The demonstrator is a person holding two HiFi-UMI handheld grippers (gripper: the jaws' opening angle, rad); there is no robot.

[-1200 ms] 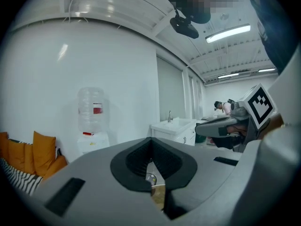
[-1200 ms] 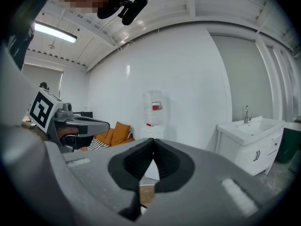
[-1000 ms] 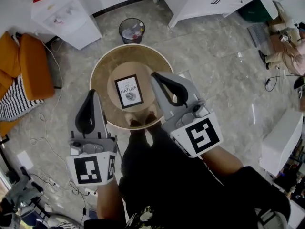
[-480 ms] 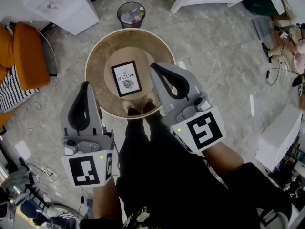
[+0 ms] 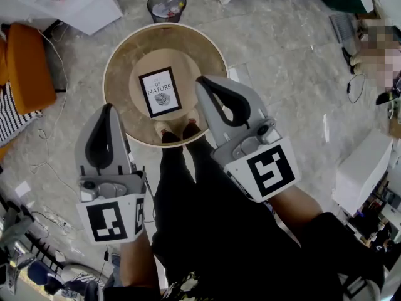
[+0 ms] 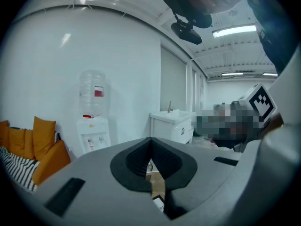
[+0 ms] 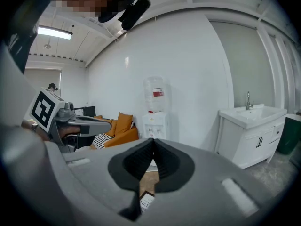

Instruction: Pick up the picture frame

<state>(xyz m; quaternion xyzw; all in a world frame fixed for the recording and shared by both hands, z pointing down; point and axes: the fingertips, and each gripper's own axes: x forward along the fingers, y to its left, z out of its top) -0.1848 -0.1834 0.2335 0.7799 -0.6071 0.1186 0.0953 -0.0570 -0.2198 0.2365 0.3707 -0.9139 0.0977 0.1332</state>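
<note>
While both grippers hang in front of the person, the picture frame (image 5: 160, 92) lies flat and face up near the middle of the round desk (image 5: 122, 74), apart from both. The left gripper (image 5: 107, 109) is closed with nothing between its jaws, and in the head view its tip shows at the desk's left rim. The right gripper (image 5: 203, 84) is likewise closed and empty, its tip just right of the frame. A waste bin (image 5: 166, 4) stands on the floor beyond the desk.
</note>
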